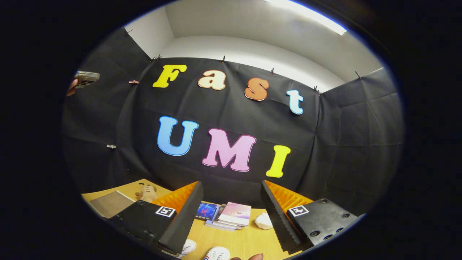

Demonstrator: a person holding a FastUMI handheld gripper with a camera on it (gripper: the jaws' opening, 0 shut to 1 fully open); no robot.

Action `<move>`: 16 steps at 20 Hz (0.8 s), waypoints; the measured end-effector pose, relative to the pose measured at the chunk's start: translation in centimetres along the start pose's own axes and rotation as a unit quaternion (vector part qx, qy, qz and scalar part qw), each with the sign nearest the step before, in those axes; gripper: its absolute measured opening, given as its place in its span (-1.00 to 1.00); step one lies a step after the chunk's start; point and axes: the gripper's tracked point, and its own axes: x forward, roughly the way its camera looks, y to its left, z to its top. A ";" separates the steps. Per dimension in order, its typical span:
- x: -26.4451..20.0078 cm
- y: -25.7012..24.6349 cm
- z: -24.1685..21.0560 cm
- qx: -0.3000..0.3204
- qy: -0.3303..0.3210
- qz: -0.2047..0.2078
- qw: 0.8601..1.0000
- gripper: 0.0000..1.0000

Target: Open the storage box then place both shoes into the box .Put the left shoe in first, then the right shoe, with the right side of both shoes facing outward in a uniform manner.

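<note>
Gripper point(231, 211): ridged fingers spread apart, grasping nothing. Between them, on the wooden table point(231, 240): stacked books point(231, 216); probably two white shoes point(216, 254).

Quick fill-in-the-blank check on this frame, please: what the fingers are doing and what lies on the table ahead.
1. The gripper has its fingers spread ____, holding nothing.
2. Beyond the fingers, a stack of ____ lies on the wooden table.
3. Two white shoes lie on the ____, below the fingers.

Missing words: open; books; table
</note>
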 end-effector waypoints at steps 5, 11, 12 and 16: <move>0.4 0.4 -0.7 -0.009 0.008 0.002 1.000 0.94; 0.9 1.2 -1.1 -0.011 0.012 0.009 1.000 0.95; 1.0 1.3 -1.1 -0.011 0.013 0.010 1.000 0.95; 0.9 1.7 -1.4 -0.009 0.015 0.015 1.000 0.94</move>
